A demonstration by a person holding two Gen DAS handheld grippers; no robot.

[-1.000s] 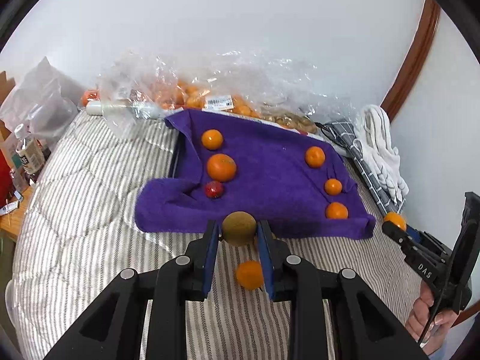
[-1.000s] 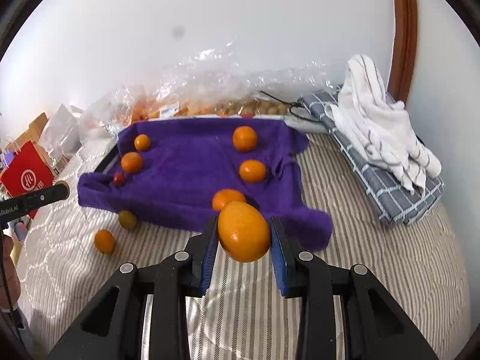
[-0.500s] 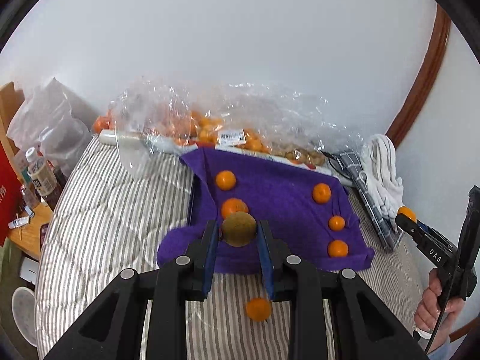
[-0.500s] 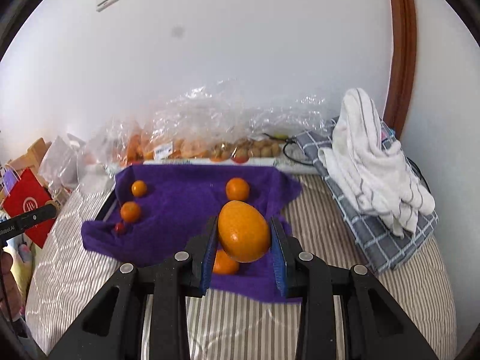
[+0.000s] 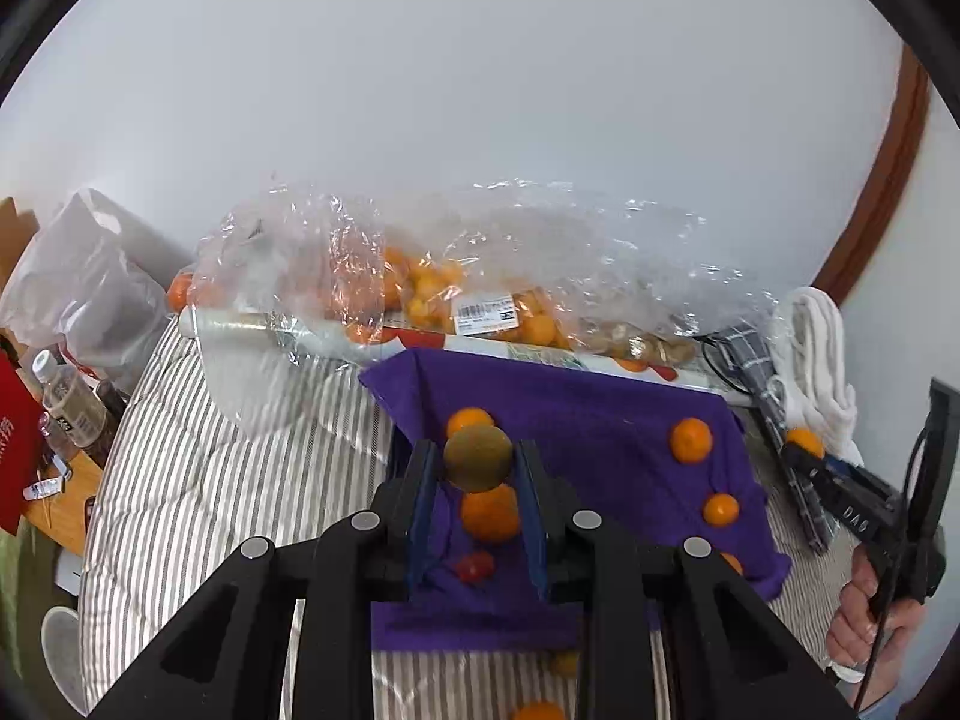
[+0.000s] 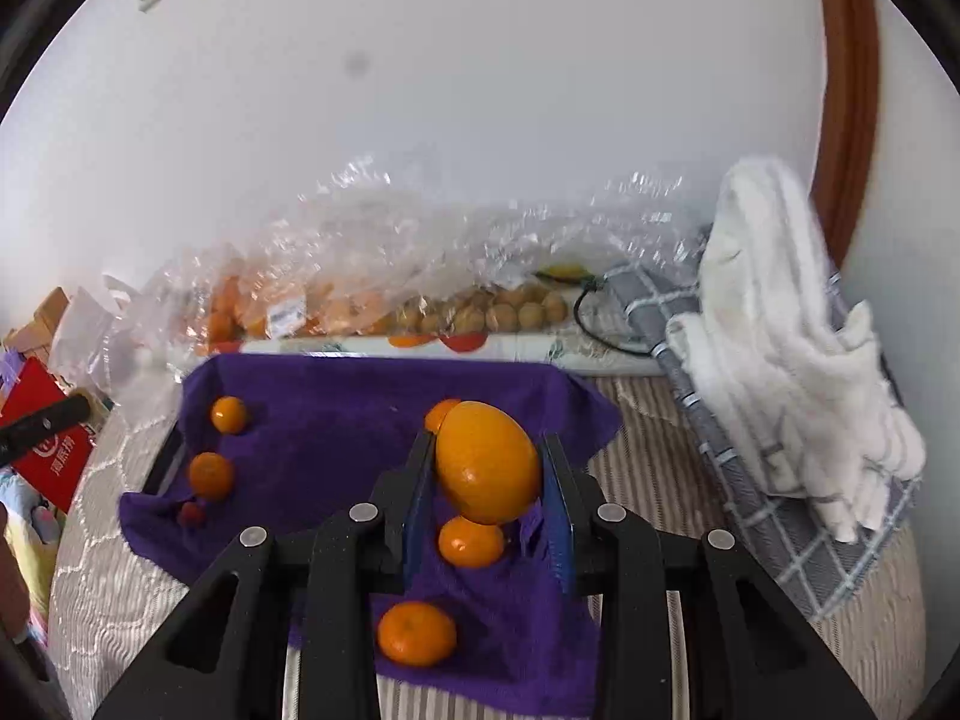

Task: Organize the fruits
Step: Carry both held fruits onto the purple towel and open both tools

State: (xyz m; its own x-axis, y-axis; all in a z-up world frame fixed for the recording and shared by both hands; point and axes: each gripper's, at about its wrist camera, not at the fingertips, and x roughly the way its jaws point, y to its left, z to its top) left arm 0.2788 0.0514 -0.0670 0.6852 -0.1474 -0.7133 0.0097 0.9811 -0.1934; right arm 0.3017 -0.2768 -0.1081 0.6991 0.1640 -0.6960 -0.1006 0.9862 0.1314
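Purple towel (image 6: pixel 336 414) covers the middle of a striped bed cover (image 5: pixel 198 480), with small oranges scattered across it. At the left side of the towel lie two oranges (image 6: pixel 228 414) (image 6: pixel 210 475) and a small red fruit (image 6: pixel 191 514); three more oranges sit along its right side, two of them (image 6: pixel 471 541) (image 6: pixel 416 633) showing below the raised right-hand tool.

The left gripper (image 5: pixel 478 468) has its fingers clamped on a brownish-green round fruit (image 5: pixel 478 458), held above the near left part of the towel, over an orange and the red fruit. The right gripper (image 6: pixel 487 468) is clamped on a large orange (image 6: pixel 487 462), held above the right side of the towel. Both fruits are in the air, clear of the cloth.

Along the far edge, crumpled clear plastic bags (image 5: pixel 480 276) of oranges and brown fruit lie against the white wall (image 6: pixel 480 120), blocking the way past the towel. To the right, a white towel (image 6: pixel 792 330) lies heaped on a grey checked cloth (image 6: pixel 774 510), close to the purple towel's right edge. To the left, a water bottle (image 5: pixel 69 402) and a red bag (image 6: pixel 42 438) stand beside the bed.

Bare striped cover lies left of the towel and along its near edge, where two loose fruits (image 5: pixel 537 710) (image 5: pixel 564 663) rest.
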